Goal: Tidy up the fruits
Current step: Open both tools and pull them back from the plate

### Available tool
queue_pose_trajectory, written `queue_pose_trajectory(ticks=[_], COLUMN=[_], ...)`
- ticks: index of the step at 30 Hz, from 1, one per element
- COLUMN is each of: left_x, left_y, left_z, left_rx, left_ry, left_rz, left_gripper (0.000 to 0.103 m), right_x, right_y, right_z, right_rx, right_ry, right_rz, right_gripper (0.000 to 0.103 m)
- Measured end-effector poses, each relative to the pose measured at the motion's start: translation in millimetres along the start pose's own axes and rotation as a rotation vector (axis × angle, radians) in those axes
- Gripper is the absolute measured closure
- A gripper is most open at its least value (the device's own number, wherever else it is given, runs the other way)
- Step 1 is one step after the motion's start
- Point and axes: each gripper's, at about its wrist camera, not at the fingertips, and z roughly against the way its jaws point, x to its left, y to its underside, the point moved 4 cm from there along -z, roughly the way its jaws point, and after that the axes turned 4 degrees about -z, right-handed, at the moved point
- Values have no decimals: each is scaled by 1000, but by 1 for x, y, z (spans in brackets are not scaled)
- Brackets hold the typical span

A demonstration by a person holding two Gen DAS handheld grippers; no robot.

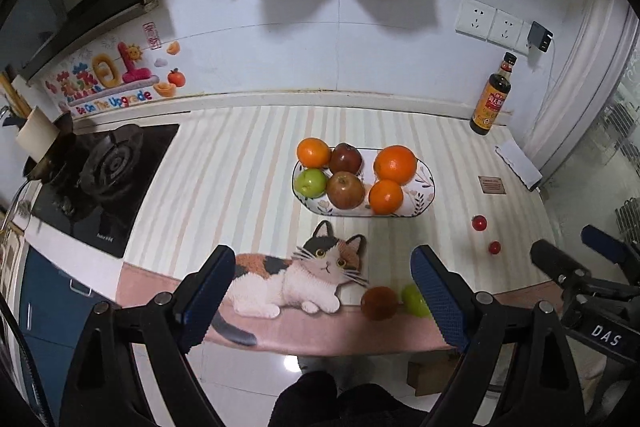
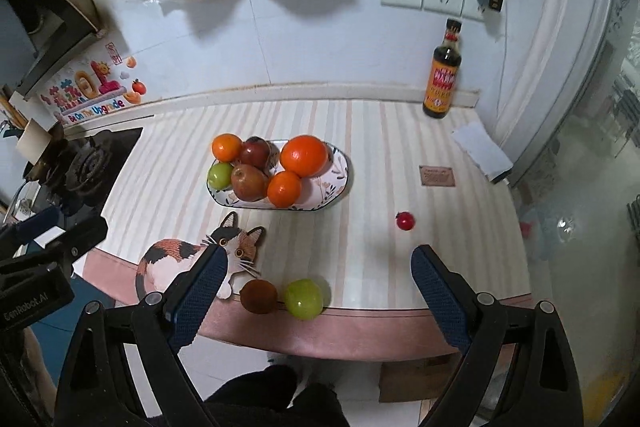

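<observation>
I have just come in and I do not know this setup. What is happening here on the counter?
A person holds a gripper in each hand above the counter, sorting fruit. The left gripper and the right gripper are both open and empty. The plate already holds three oranges, two red apples and a green one. A brown fruit and a green fruit lie near the front edge, and two small red fruits lie to the right.

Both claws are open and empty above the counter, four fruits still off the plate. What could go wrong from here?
1. The brown fruit and green fruit sit side by side at the counter's front edge; a nudge could roll either off.
2. The plate is already crowded, so added fruit may roll out.
3. The small red fruits are round and easily knocked away.
</observation>
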Motion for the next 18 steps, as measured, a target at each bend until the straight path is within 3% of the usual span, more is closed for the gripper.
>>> queue_pose_trajectory(ticks=[7,14,15,16,18], left_x=[-7,-10,-11,-11,-12], left_y=[10,13,11,10,8], left_z=[19,18,14,11,-2], left_rx=[-33,-17,-10,0,29], left_ry=[-28,-5,-2,0,20], left_rz=[5,31,27,23,19], left_gripper=[13,13,12,3,0], right_x=[-6,-11,-11,-13,-14], right_y=[5,9,8,8,7], right_z=[24,15,13,9,-1], right_rx=[-19,18,21,30,52], right_ry=[-42,-76,-78,-76,-67], right_rz=[-1,-30,-36,-43,-57], right_gripper=[8,8,8,6,4])
